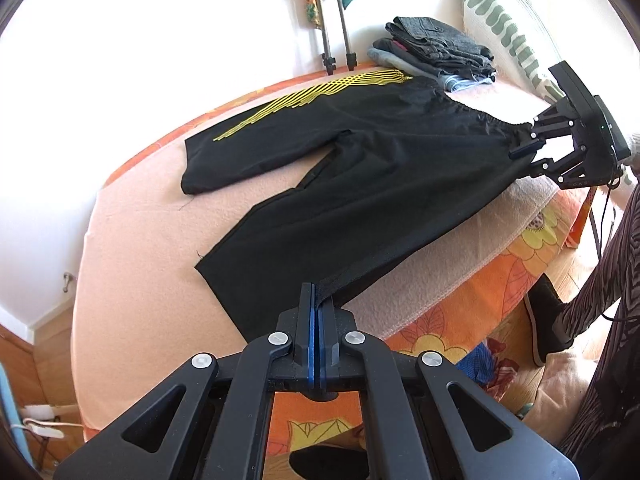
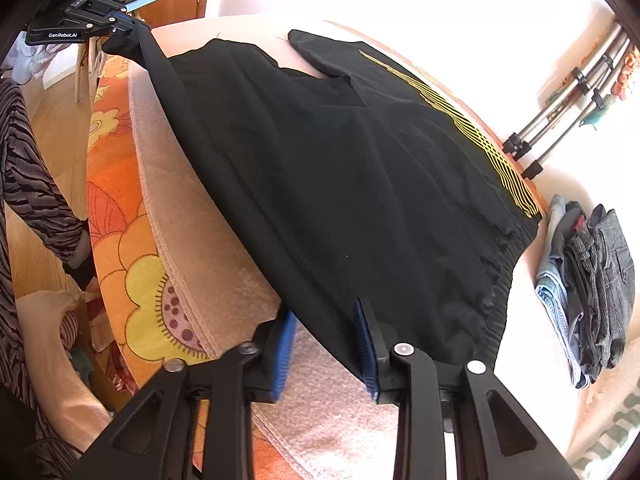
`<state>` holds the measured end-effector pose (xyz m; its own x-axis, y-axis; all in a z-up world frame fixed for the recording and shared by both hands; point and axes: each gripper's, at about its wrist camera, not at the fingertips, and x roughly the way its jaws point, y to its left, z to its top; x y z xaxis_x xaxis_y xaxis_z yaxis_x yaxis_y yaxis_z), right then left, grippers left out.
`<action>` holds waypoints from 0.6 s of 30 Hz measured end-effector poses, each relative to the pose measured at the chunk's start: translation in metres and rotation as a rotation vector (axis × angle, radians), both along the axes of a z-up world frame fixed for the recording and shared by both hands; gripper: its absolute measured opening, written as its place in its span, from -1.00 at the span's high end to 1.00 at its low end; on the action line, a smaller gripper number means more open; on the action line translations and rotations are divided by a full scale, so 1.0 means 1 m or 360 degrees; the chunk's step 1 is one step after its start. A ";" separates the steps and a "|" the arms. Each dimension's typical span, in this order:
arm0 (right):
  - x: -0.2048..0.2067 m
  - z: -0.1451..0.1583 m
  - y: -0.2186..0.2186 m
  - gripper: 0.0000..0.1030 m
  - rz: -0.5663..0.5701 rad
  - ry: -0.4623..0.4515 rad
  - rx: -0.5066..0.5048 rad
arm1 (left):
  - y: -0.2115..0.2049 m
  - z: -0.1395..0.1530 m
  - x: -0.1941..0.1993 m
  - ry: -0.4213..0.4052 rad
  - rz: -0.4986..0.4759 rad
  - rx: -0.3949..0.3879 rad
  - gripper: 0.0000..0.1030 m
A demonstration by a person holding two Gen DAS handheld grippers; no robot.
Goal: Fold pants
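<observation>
Black pants (image 1: 360,168) with yellow stripes (image 1: 320,92) lie spread on a pink blanket (image 1: 140,260) over a bed. My left gripper (image 1: 318,292) is shut on the hem corner of the near leg and holds it a little above the blanket; in the right wrist view the left gripper (image 2: 124,24) sits at the top left. My right gripper (image 2: 324,312) is at the near corner of the waistband (image 2: 500,292). Its blue pads (image 2: 285,344) stand apart, with the black cloth lying loosely between them. The right gripper (image 1: 528,156) also shows at the right edge.
A stack of folded clothes (image 1: 436,52) sits on the bed beyond the waistband, with a striped pillow (image 1: 504,28) behind it. Tripod legs (image 1: 336,20) lean on the wall. A flowered orange cover (image 1: 480,300) hangs over the bed's near edge. A person's patterned sleeve (image 2: 36,184) is nearby.
</observation>
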<state>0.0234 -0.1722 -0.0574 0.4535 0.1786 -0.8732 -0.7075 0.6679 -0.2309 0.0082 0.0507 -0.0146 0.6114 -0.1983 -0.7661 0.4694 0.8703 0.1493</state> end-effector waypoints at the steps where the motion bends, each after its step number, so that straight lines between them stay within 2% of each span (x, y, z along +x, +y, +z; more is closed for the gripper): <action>1: 0.003 0.002 -0.005 0.97 -0.0032 0.0015 0.0028 | 0.000 0.003 0.003 -0.0012 -0.0003 -0.0009 1.00; 3: 0.009 0.010 -0.012 1.00 -0.0074 0.0006 0.0094 | -0.002 0.010 0.012 -0.0047 -0.0006 0.0003 1.00; 9: 0.042 0.042 -0.008 1.00 -0.0140 -0.0137 0.0105 | 0.003 0.037 0.059 -0.0170 0.0034 -0.0027 1.00; 13: 0.077 0.065 0.000 1.00 -0.0168 -0.0245 0.0044 | 0.006 0.052 0.099 -0.0249 0.0056 -0.0034 1.00; 18: 0.130 0.082 0.007 1.00 -0.0176 -0.0311 -0.0034 | 0.014 0.057 0.153 -0.0284 0.0089 -0.0067 1.00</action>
<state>0.1530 -0.1648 0.0246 0.6304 0.1011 -0.7696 -0.5707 0.7325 -0.3713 0.1616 0.0643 0.0425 0.7478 -0.1900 -0.6361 0.3895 0.9015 0.1887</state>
